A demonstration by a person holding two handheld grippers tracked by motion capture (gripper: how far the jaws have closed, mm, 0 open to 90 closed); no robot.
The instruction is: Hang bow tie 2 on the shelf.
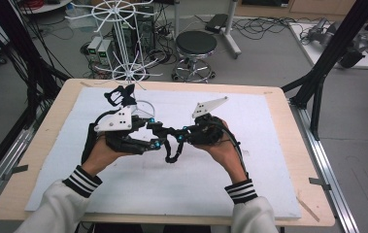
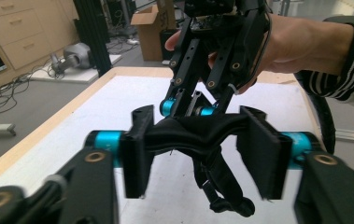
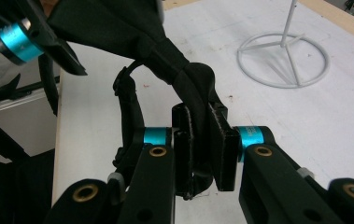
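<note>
**A:** Right gripper (image 3: 200, 116), lower centre of its own view: your jaws are clamped on a bunched end of the black cloth (image 3: 165, 56). The cloth runs from there to the upper left of that frame.

**B:** And the left gripper (image 2: 198, 126)?

**A:** Centre of its view, jaws partly apart, with the cloth across the gap and meeting both pads (image 2: 135, 154). Whether they press on it yet cannot be told. In the high view the cloth hangs between your two hands, mid-frame, above the mat (image 1: 269, 184).

**B:** What could go wrong from here?

**A:** Three things, by my reading. First, your left pads meet the cloth only near their tips, so a pull apart may slide it out on that side. It would then swing from the right grip alone.

**B:** Second?

**A:** The strap (image 2: 226, 196) dangles below the cloth, lower centre of the left gripper view. If you lower your hands or close further, it may catch between a jaw and the cloth. It could also drag on the mat and twist the piece.

**B:** Third?

**A:** Your right grip holds a thick fold, not a flat edge. Under tension the fold may unroll and the hold may loosen. The rack (image 3: 286, 44), upper right of the right gripper view, stands well apart and poses little risk.
</note>
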